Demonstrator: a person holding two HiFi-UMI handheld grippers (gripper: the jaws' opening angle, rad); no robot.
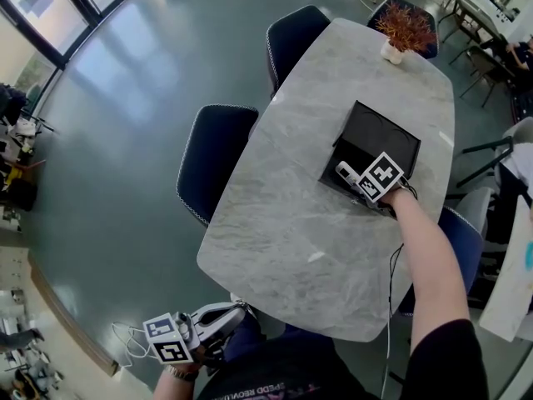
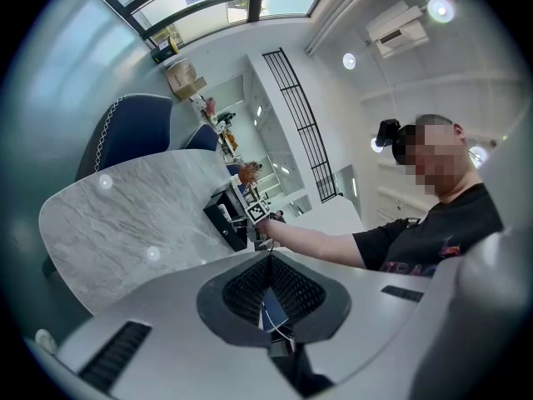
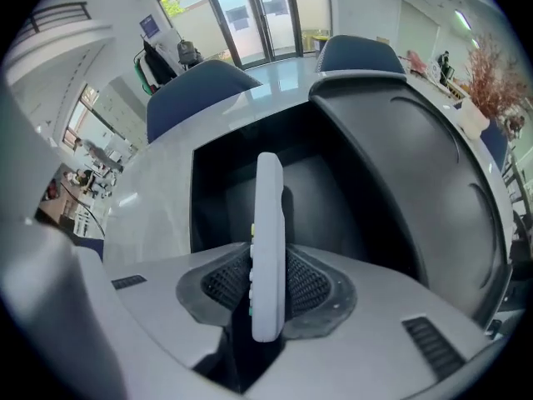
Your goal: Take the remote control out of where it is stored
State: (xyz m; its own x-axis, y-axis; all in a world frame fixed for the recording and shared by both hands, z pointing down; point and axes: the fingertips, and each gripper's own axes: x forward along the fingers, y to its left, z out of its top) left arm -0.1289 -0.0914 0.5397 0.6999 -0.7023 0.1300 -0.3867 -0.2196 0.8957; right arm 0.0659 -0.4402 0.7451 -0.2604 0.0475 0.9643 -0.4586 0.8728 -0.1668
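Note:
A white remote control (image 3: 268, 223) stands on edge between the pads of my right gripper (image 3: 268, 283), which is shut on it. This happens inside an open black box (image 3: 350, 182) with its lid up at the right. In the head view the right gripper (image 1: 356, 178) reaches into the near corner of the black box (image 1: 391, 132), and the remote control (image 1: 345, 172) pokes out to its left. My left gripper (image 1: 237, 313) hangs low beside the person's body, off the table, its jaws together with nothing in them (image 2: 268, 294).
The box sits on a grey marble table (image 1: 283, 223). A potted reddish plant (image 1: 404, 30) stands at the far end. Dark blue chairs (image 1: 218, 157) (image 1: 291, 38) line the left side, another (image 1: 462, 240) is at the right. Cables trail from the grippers.

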